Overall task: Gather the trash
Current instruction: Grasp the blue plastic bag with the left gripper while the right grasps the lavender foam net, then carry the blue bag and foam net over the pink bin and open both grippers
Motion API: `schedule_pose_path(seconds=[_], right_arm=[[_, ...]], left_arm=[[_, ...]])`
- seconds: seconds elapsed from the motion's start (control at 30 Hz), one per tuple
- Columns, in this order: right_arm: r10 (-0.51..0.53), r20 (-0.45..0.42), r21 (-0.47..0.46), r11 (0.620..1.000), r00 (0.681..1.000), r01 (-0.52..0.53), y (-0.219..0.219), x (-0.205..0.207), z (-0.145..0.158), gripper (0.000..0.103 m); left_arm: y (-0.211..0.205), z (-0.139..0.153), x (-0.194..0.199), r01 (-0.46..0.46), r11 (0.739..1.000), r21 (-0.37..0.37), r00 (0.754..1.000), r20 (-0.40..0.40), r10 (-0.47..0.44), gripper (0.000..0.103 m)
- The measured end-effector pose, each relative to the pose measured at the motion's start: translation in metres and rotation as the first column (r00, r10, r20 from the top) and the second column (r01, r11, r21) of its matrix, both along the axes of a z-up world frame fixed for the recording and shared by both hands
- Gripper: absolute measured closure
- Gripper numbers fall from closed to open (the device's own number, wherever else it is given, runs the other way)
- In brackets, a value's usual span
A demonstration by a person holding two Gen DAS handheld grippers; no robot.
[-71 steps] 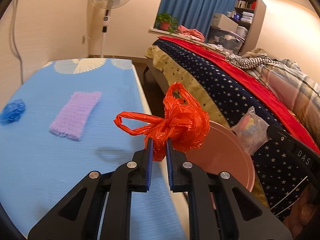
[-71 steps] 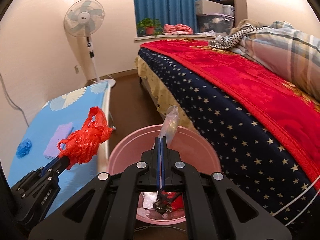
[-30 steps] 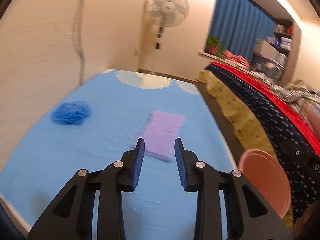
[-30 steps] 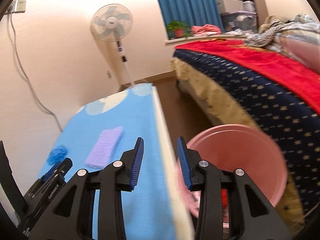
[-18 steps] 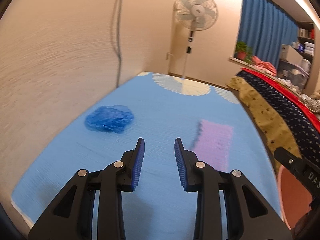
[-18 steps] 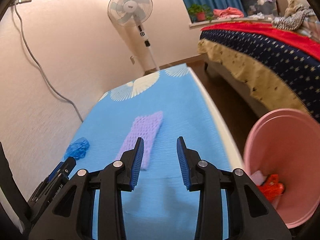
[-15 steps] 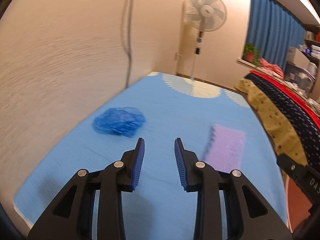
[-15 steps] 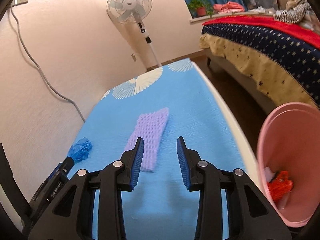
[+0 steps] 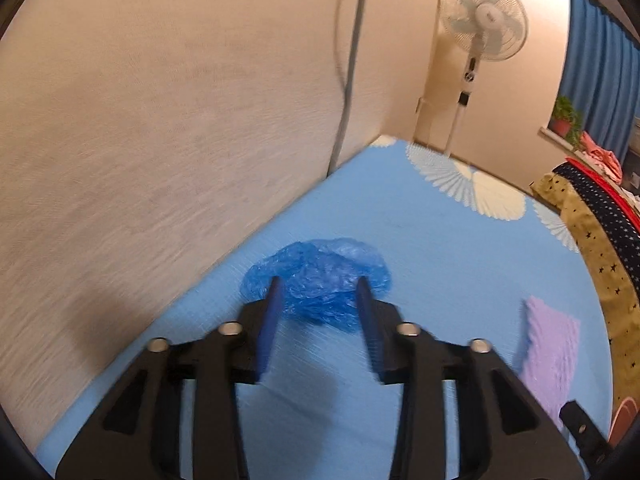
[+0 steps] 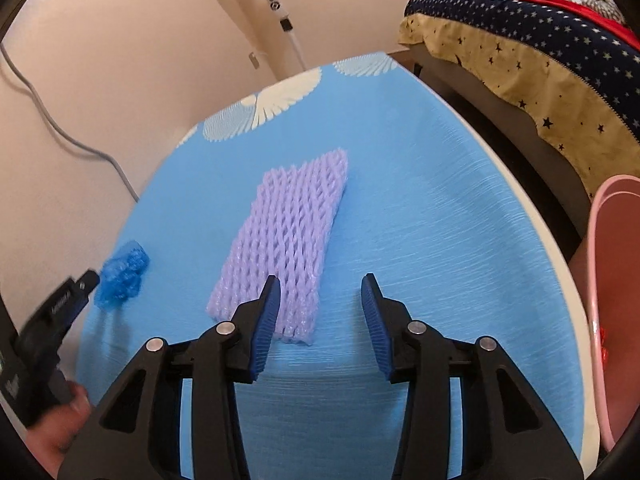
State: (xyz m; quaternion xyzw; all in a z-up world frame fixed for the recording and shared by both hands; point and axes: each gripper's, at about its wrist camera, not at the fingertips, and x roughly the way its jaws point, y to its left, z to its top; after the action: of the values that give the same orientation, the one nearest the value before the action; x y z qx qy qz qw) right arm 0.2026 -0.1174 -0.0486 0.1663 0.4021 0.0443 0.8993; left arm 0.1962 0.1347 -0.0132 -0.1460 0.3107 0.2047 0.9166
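A crumpled blue plastic wad (image 9: 318,280) lies on the blue table cover near the wall. My left gripper (image 9: 318,288) hangs just in front of it, its jaws opening, the wad showing between the tips without being pressed. A purple foam net (image 10: 292,232) lies flat mid-table; it also shows as the purple foam net (image 9: 550,364) at the right in the left wrist view. My right gripper (image 10: 320,286) hovers over the net's near right corner, jaws opening and holding nothing. The blue wad (image 10: 122,276) sits far left, beside the left gripper's body.
A pink bucket (image 10: 612,280) with red trash inside stands off the table's right edge. A bed with a starry cover (image 10: 540,40) lies beyond a floor gap. A standing fan (image 9: 482,24) and a cable (image 9: 348,80) are by the wall.
Both grippers let go of their bags, swung away from the bucket toward the table and came lower. The left now faces the blue wad, the right the purple net. Both jaws have widened.
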Motion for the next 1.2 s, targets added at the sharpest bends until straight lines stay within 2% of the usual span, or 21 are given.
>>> schedule_pose_path(seconds=[0.23,0.33,0.37,0.4,0.5,0.53,0.63,0.77,1.2], right_arm=[[0.014,-0.014,-0.067,0.998,1.0,-0.015,0.009,0.005,-0.002,0.059],[0.023,-0.017,-0.091,0.996,1.0,-0.024,0.013,0.005,-0.003,0.072],[0.039,-0.017,-0.087,0.995,0.999,-0.04,0.014,0.005,-0.003,0.08],[0.05,-0.015,-0.086,0.995,0.999,-0.051,0.016,0.005,-0.003,0.086],[0.068,-0.003,-0.104,0.992,0.998,-0.068,0.02,0.002,-0.001,0.092],[0.068,0.002,-0.091,0.994,0.998,-0.068,0.019,0.001,0.0,0.093],[0.06,0.01,-0.063,0.996,0.998,-0.059,0.013,-0.002,0.001,0.094],[0.045,0.04,-0.074,0.996,0.998,-0.042,0.007,-0.009,0.013,0.095],[0.035,0.144,-0.163,0.987,0.989,-0.011,-0.02,-0.062,0.066,0.095]], left_arm=[[0.013,-0.015,0.019,-0.014,0.999,-0.042,0.998,-0.068,0.011,0.061],[0.014,-0.018,0.021,0.001,0.998,-0.058,0.997,-0.082,-0.006,0.063],[0.013,-0.019,0.022,0.013,0.998,-0.065,0.996,-0.089,-0.019,0.066],[0.011,-0.021,0.022,0.028,0.997,-0.073,0.995,-0.092,-0.035,0.079],[0.007,-0.022,0.024,0.059,0.994,-0.089,0.994,-0.091,-0.067,0.097],[0.005,-0.021,0.023,0.065,0.994,-0.087,0.993,-0.089,-0.073,0.099],[-0.002,-0.016,0.017,0.084,0.993,-0.077,0.993,-0.073,-0.09,0.101],[-0.012,-0.004,0.007,0.112,0.992,-0.055,0.993,-0.042,-0.115,0.101],[-0.053,0.035,-0.041,0.229,0.973,-0.02,0.973,0.027,-0.229,0.101]])
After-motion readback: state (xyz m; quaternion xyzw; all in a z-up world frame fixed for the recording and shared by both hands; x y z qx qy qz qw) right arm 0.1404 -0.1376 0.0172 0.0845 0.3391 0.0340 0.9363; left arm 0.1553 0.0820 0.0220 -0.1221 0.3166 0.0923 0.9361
